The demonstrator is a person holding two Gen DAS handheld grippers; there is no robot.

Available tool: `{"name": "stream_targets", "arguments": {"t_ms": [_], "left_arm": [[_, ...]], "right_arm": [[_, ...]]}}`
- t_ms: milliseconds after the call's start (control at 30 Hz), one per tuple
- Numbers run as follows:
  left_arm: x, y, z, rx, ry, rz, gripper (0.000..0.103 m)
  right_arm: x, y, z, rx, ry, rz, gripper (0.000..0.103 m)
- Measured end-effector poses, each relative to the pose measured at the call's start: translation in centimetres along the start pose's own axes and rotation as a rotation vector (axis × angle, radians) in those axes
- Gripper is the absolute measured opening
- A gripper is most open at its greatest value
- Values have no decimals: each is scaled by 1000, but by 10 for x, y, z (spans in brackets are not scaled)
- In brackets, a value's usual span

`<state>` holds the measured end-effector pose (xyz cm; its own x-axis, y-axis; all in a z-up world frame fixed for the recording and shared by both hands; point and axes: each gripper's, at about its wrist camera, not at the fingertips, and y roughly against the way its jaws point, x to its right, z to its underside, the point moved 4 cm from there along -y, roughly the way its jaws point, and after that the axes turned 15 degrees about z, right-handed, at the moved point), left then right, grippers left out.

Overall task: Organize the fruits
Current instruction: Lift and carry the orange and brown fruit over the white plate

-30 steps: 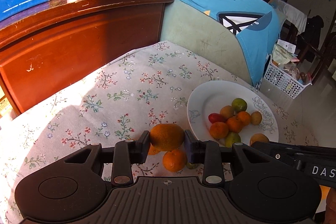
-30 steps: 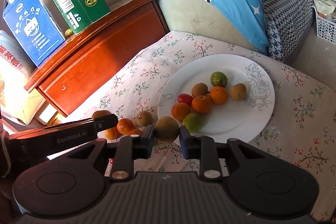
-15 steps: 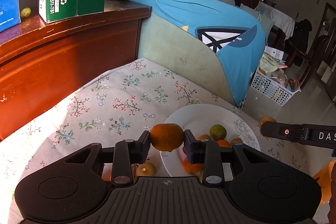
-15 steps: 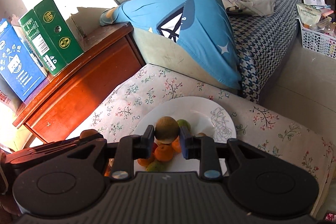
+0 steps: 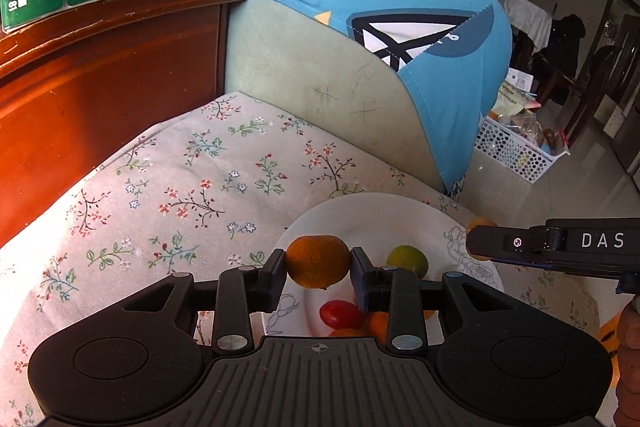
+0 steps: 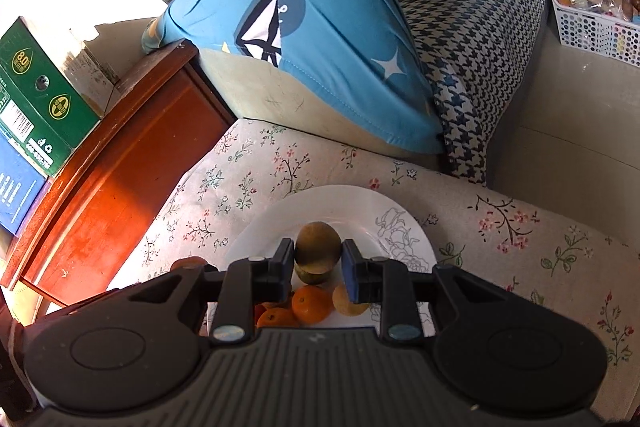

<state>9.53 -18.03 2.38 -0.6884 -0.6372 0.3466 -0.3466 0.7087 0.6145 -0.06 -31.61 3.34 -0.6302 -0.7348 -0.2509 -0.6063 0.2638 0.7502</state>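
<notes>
Left gripper (image 5: 318, 269) clamped on round orange mandarin (image 5: 317, 261), held above near edge of white round china plate (image 5: 360, 211). Right gripper (image 6: 318, 261) closed on dull brown-green round fruit (image 6: 318, 247), possibly kiwi, also over plate (image 6: 344, 199). Piled fruit beneath, toward plate's near side. Both fruits light, soft-skinned, bruise easily; pads sit across widest middle. Round fruit likely rolls once released on plate.

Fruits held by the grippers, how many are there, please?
2: an orange in the left gripper, a brown fruit in the right gripper, both over the plate. None hidden.
</notes>
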Motion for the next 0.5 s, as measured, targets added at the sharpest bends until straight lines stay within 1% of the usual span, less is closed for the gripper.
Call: {"name": "stream_targets", "arguments": {"t_ms": [167, 300, 500], "left_arm": [[-2, -12, 0, -16, 11, 8, 32], [-3, -18, 1, -28, 16, 16, 32], [-4, -26, 4, -44, 19, 24, 32]], "right_arm": [[3, -15, 0, -26, -8, 31, 26], [5, -25, 1, -51, -30, 33, 26], [4, -33, 3, -61, -31, 56, 26]]}}
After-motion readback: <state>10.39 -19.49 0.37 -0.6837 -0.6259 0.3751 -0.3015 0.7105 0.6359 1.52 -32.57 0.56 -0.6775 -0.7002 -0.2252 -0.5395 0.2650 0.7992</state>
